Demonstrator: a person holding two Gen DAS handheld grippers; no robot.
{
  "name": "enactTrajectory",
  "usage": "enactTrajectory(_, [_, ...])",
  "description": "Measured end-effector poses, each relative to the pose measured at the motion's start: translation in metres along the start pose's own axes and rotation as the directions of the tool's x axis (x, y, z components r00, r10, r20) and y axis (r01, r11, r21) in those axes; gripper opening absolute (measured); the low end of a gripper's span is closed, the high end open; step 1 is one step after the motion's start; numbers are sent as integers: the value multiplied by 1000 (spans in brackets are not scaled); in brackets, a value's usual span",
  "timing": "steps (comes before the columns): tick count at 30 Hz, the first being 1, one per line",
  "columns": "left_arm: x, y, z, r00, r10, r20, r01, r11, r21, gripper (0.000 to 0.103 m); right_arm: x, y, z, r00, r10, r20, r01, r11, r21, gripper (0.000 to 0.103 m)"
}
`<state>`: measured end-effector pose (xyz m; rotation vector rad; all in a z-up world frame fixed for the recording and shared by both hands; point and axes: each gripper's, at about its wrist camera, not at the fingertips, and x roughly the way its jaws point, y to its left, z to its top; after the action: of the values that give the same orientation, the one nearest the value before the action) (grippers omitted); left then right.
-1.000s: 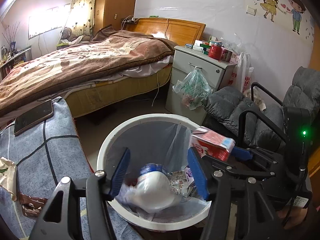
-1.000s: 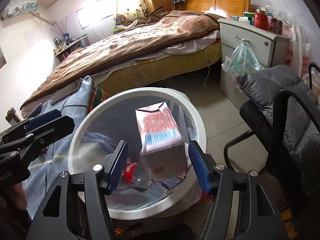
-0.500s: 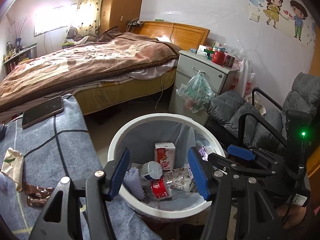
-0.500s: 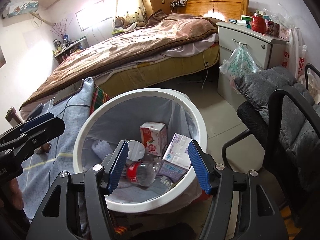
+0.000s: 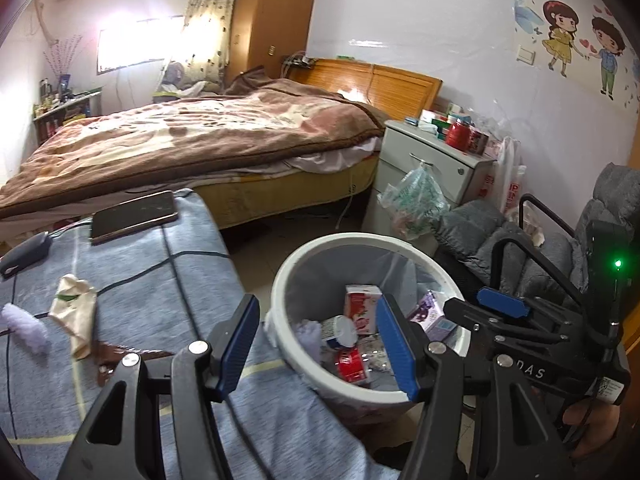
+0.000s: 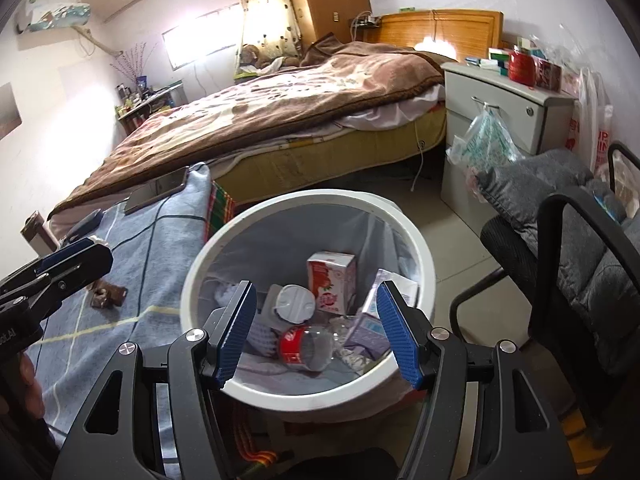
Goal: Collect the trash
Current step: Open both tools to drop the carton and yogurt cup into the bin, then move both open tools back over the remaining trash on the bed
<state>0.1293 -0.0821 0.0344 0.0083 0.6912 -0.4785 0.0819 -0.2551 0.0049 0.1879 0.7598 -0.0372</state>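
Bedroom floor holding round white lined trash bin (image 6: 420, 256), cartons and bottle lying inside. Left gripper (image 5: 316, 346) and right gripper (image 6: 316, 330) both hovering spread wide, carrying nothing. Next, likely reaching left for crumpled cream wrapper (image 5: 74, 314) on blue checked cloth (image 5: 168, 280).

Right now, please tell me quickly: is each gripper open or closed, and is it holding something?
Left gripper: open, holding nothing, above the table edge beside the trash bin.
Right gripper: open, holding nothing, above the bin.
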Motion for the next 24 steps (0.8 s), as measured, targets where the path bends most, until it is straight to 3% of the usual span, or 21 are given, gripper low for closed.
enactTrajectory(15, [-38, 49, -16, 995, 98, 33, -96, 994, -54, 63, -1, 46, -2, 998, 59, 16, -58, 996, -67, 64])
enactTrajectory(24, [-63, 105, -37, 980, 196, 28, -190, 970, -151, 63, 8, 81, -7, 992, 124, -13, -124, 981, -146, 64])
